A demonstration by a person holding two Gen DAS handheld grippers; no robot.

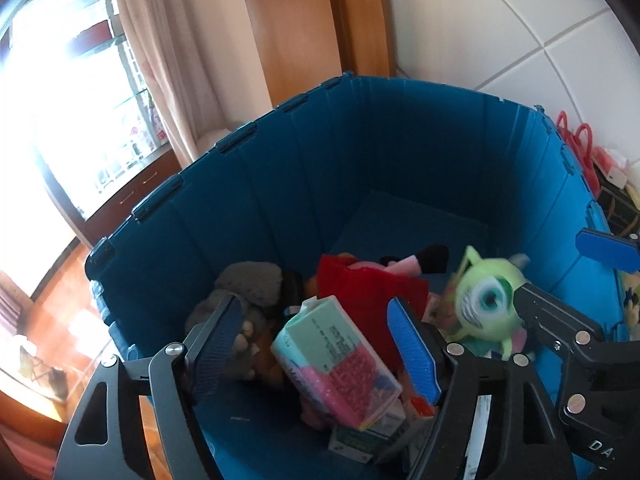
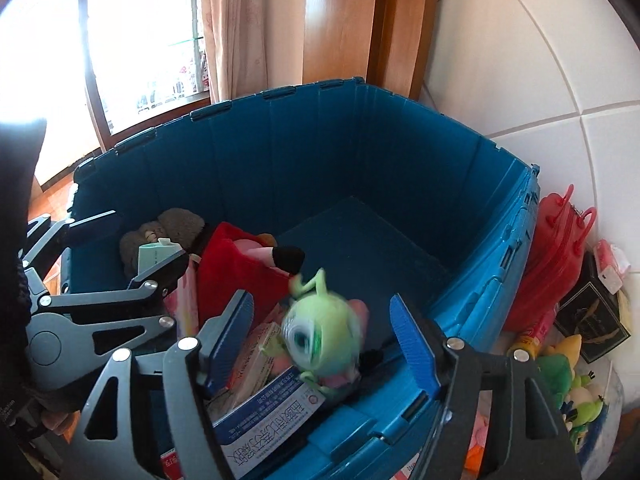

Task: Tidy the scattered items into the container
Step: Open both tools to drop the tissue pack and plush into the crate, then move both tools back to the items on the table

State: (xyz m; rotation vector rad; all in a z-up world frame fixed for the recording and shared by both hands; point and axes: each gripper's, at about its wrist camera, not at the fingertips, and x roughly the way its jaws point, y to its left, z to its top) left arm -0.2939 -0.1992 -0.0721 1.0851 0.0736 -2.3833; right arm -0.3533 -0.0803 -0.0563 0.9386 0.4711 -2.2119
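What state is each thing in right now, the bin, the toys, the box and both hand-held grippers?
Bin: lid off, partly filled.
Green one-eyed toy: blurred, inside the bin, between open pads.
Red plush: lying in the bin.
Pink-green box: tilted in the bin.
Left hand-held gripper: open.
Right hand-held gripper: open.

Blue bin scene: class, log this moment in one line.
left gripper: open, above tissue pack | right gripper: open, green plush blurred between fingers | blue bin: partly filled

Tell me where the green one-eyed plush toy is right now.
The green one-eyed plush is inside the blue bin, blurred, between the open right gripper fingers, right of the red plush.
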